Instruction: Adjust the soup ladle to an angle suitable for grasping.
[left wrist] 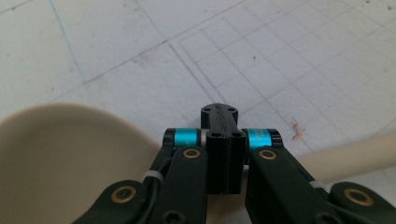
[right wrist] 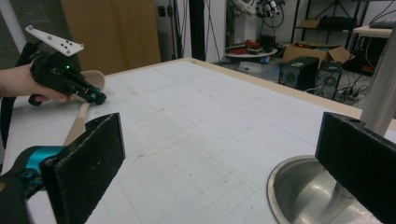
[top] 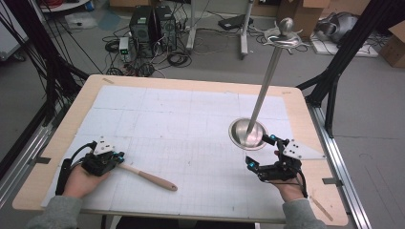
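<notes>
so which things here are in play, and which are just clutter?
In play:
wooden spoon, under the shut left gripper
metal stand, beside the open right gripper

Clutter:
computer towers
cables
cardboard boxes

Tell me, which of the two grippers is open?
The right gripper, beside the metal stand's base: its fingers stand wide apart. The left gripper is shut over a wooden spoon.
</notes>
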`<action>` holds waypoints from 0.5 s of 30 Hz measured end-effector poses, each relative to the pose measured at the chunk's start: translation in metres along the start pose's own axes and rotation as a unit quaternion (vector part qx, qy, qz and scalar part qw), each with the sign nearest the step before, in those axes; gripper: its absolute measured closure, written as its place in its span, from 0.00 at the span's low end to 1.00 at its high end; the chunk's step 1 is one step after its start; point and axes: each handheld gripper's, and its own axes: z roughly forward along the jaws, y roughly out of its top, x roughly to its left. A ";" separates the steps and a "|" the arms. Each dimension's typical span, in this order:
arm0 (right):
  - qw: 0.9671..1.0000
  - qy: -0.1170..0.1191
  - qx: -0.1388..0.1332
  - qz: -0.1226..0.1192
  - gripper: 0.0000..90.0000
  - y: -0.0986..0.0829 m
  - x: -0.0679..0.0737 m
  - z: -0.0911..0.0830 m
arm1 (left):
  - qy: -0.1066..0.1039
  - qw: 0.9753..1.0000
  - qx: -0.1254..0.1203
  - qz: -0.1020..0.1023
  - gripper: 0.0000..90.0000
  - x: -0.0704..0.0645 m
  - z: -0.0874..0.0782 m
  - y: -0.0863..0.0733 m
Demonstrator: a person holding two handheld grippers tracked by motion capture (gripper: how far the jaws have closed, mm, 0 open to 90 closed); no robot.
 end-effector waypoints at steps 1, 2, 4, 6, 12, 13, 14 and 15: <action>1.000 0.000 0.000 0.002 0.00 0.000 0.000 0.000 | 0.001 1.000 0.003 -0.008 1.00 0.000 -0.002 -0.001; 1.000 0.000 0.000 0.004 0.00 0.000 0.000 0.000 | 0.002 1.000 0.006 -0.013 1.00 0.000 -0.003 -0.001; 1.000 0.000 0.001 0.004 0.00 0.000 -0.001 0.000 | 0.011 1.000 0.012 -0.009 1.00 -0.002 -0.005 -0.002; 1.000 0.001 0.000 0.002 0.00 0.000 -0.001 0.000 | 0.019 1.000 0.016 -0.008 1.00 -0.005 -0.007 -0.002; 1.000 -0.001 -0.002 0.003 0.00 0.000 -0.001 -0.001 | 0.008 1.000 0.015 -0.024 1.00 -0.004 -0.015 -0.009; 1.000 -0.001 -0.002 0.004 0.00 0.000 -0.001 -0.001 | 0.009 1.000 0.016 -0.024 1.00 -0.005 -0.018 -0.011; 1.000 0.000 -0.002 0.003 0.00 0.000 -0.001 -0.001 | 0.009 1.000 0.017 -0.024 1.00 -0.006 -0.020 -0.013; 1.000 0.000 -0.001 0.003 0.00 0.000 -0.001 -0.001 | 0.011 0.999 0.018 -0.026 1.00 -0.007 -0.022 -0.015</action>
